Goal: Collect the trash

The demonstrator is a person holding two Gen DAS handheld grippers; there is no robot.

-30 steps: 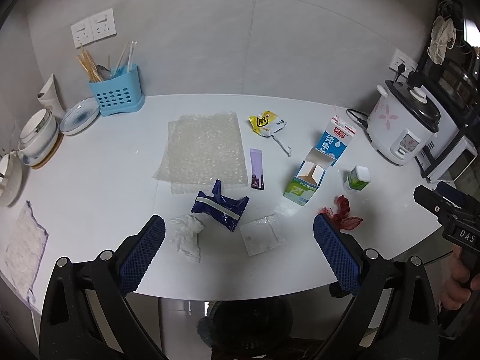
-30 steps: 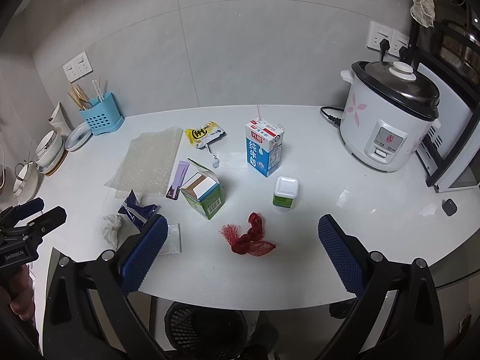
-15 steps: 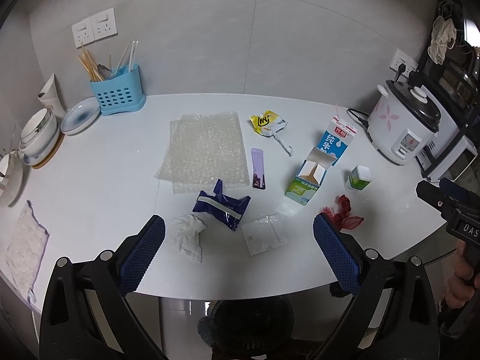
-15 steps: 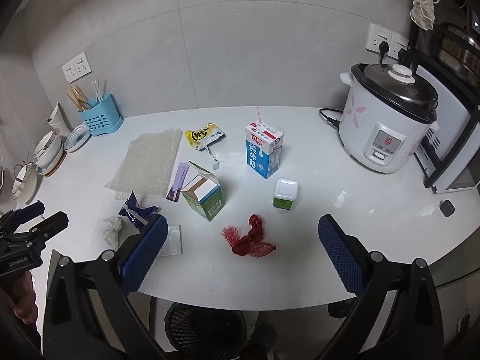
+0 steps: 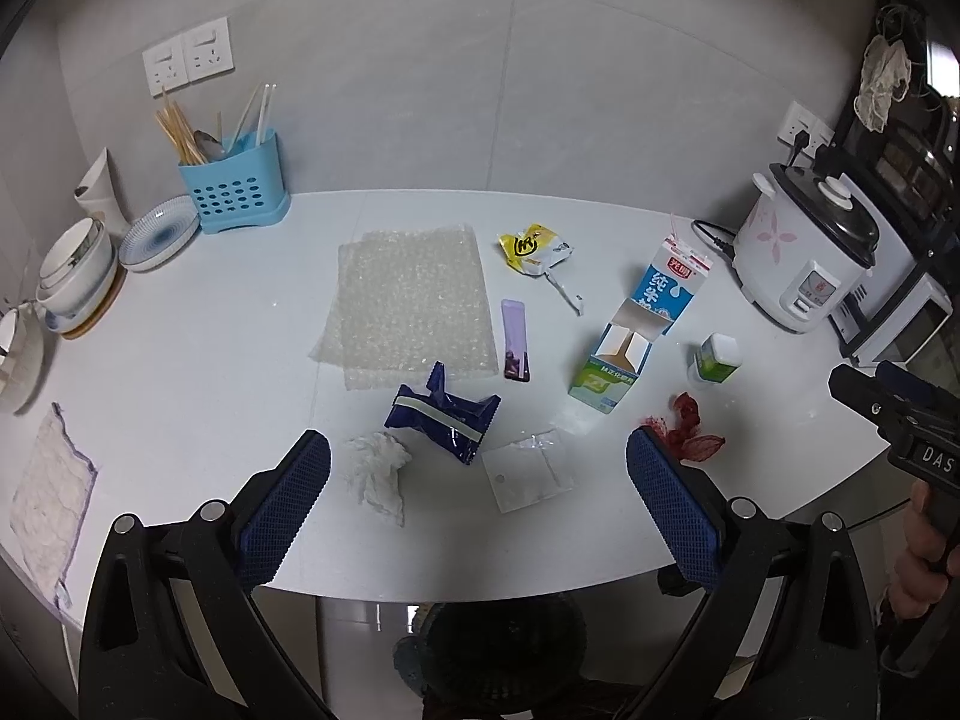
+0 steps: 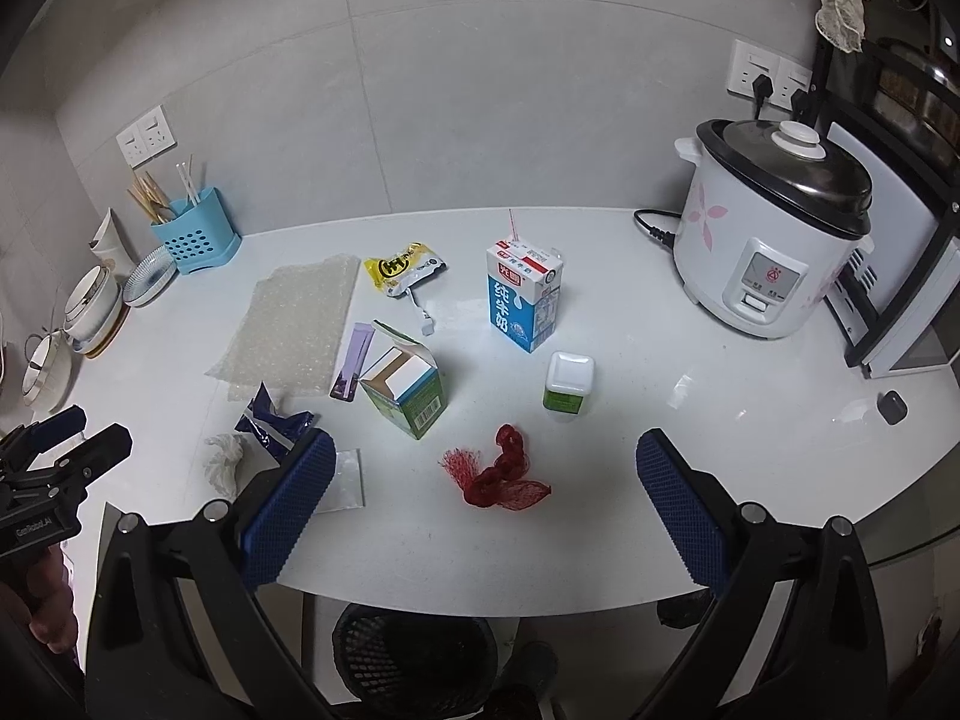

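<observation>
Trash lies scattered on the white table: a crumpled tissue, a dark blue wrapper, a clear plastic bag, a red net, an open green carton, a blue milk carton, a small green-and-white bottle, a purple sachet, a yellow packet and bubble wrap. My left gripper hangs open above the table's front edge, near the tissue and plastic bag. My right gripper hangs open just short of the red net. A black mesh bin stands under the table.
A white rice cooker stands at the right, plugged into the wall. A blue utensil holder, stacked bowls and a plate line the back left. A cloth lies at the left edge. A small dark object lies far right.
Both grippers have drifted only slightly; the views are almost the same. Nothing on the table has moved.
</observation>
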